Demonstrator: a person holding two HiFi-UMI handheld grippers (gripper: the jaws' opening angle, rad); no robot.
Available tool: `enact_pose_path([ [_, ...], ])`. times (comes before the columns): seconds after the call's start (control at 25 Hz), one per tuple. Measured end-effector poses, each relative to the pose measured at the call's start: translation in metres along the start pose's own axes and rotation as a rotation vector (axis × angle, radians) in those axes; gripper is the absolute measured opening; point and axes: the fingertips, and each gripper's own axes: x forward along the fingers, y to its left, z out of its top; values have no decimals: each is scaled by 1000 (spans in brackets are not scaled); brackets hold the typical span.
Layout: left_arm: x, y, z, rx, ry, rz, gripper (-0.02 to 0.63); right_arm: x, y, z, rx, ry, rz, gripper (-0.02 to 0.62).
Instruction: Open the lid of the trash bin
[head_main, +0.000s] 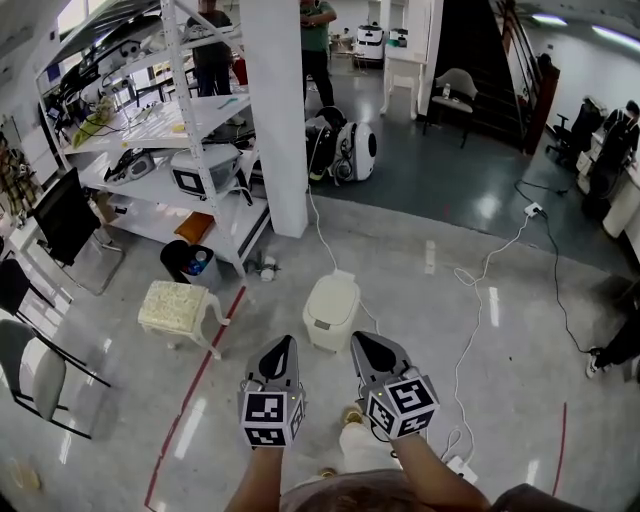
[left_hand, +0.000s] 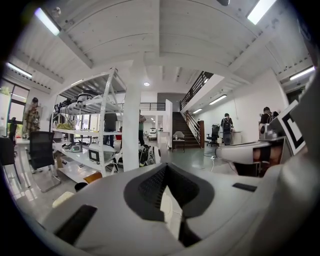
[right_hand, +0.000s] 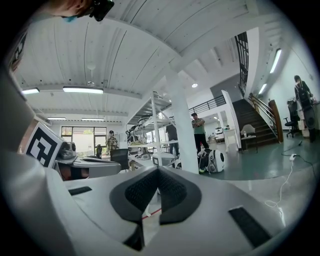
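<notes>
In the head view the white trash bin (head_main: 330, 310) stands on the floor with its lid down, just ahead of both grippers. My left gripper (head_main: 283, 346) hovers a little short of the bin's near left side, jaws together with nothing between them. The right gripper (head_main: 364, 340) hangs by the bin's near right side, also shut and holding nothing. From the left gripper view, the left gripper (left_hand: 165, 166) points towards the room, with a pale surface showing through the slit below the tips. In the right gripper view the right gripper (right_hand: 158, 170) shows only floor through its slit.
A white pillar (head_main: 275, 110) and a loaded shelving rack (head_main: 190, 130) stand behind the bin. A cushioned stool (head_main: 180, 308) and a black bucket (head_main: 187, 262) sit to its left. A white cable (head_main: 480, 300) runs on the floor at right; red tape (head_main: 200, 380) at left.
</notes>
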Motion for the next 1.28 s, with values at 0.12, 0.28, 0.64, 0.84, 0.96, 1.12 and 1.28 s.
enact_pose_path([
  [0.12,17,3,1,-3,3,-3,-12,15,-9,0,7,4,8,32],
  [0.28,43,8,7,-3,-2,-1,-12,36,-27,4,9,3,18,32],
  [0.64,106,24,19,-6,11,27,-11,92,-67,14,28,17,68,32],
  [0.84,145,27,26,0,3,54,-11,119,-103,21,31,11,80,32],
  [0.96,163,28,36,10,-19,71,-11,130,-120,25,32,6,84,32],
  [1.12,181,37,49,21,-48,98,-11,147,-136,33,27,-3,82,32],
  [1.28,195,48,64,23,-82,106,-11,162,-152,42,22,-11,51,32],
])
